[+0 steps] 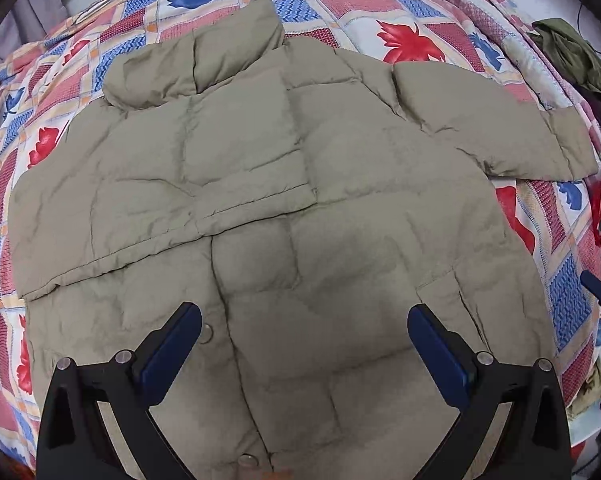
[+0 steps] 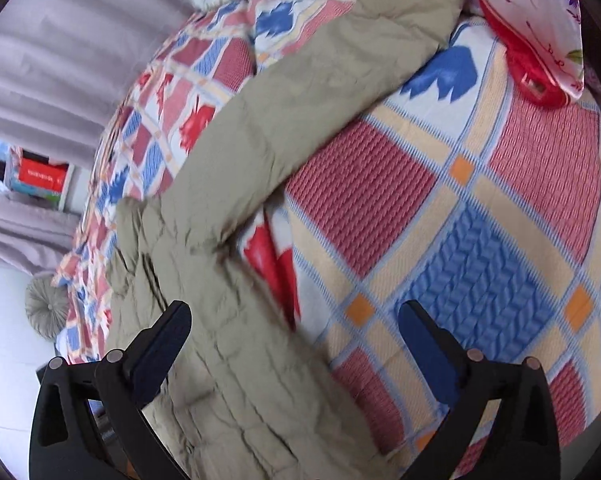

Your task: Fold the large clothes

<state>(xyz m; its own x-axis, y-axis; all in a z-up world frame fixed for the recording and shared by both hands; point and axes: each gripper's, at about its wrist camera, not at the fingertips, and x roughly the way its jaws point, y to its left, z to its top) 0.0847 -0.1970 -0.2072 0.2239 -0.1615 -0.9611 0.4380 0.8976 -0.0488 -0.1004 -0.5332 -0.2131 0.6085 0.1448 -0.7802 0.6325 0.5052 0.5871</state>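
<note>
A beige quilted puffer jacket [image 1: 260,184] lies spread on a patterned quilt [image 1: 380,12] on a bed. Its left sleeve is folded across the chest and its right sleeve [image 1: 500,136] sticks out to the right. My left gripper [image 1: 304,316] is open and empty, hovering above the jacket's lower front near its snaps. My right gripper [image 2: 294,312] is open and empty at the jacket's right side edge [image 2: 236,320], with the right sleeve [image 2: 340,64] running away from it. Its finger [image 1: 594,284] shows at the right edge of the left wrist view.
An olive garment [image 1: 572,52] lies at the bed's far right corner. A floral pillow with red trim [image 2: 536,32] sits beyond the sleeve. Grey curtains [image 2: 60,40] and a shelf with a red box [image 2: 40,176] stand beside the bed.
</note>
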